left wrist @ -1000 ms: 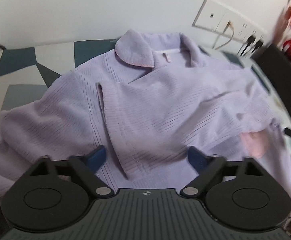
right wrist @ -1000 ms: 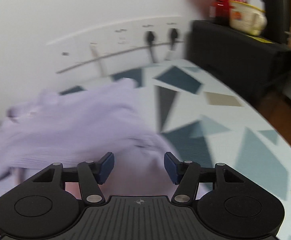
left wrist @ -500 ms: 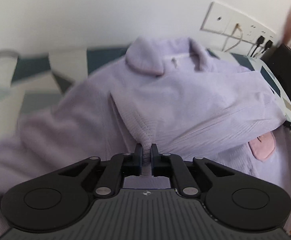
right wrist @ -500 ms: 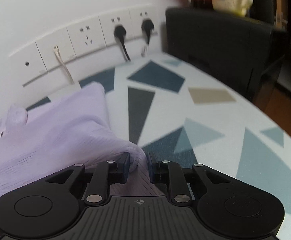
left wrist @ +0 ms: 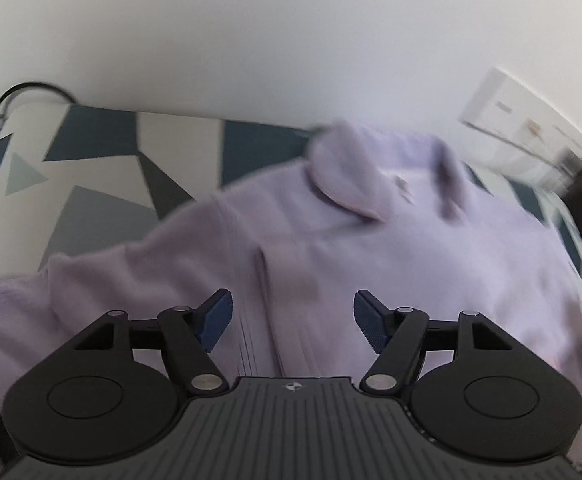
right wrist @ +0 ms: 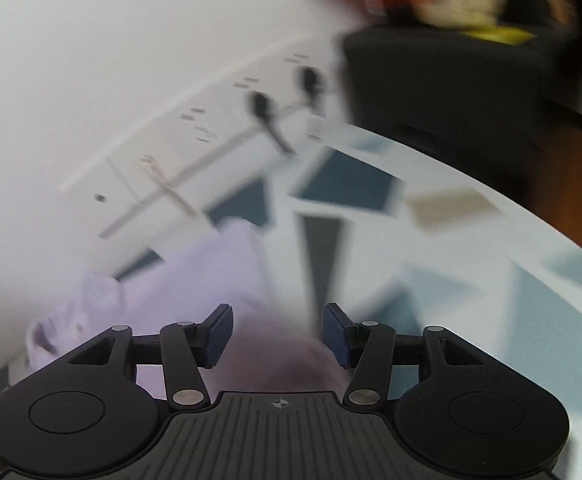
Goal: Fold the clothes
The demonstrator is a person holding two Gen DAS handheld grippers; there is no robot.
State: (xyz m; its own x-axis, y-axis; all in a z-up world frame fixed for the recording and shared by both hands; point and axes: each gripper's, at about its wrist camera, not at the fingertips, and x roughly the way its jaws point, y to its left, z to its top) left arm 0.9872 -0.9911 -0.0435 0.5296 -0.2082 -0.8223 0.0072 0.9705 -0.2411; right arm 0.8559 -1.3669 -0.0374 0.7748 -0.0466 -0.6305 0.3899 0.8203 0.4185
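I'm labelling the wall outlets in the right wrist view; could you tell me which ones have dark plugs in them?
The two sockets nearest the black box: dark plugs sit there. Further left hangs only a pale cable.

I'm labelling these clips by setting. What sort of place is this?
Probably a home room: a lilac shirt lies on a patterned table against a wall with sockets, and a black cabinet stands beside it.
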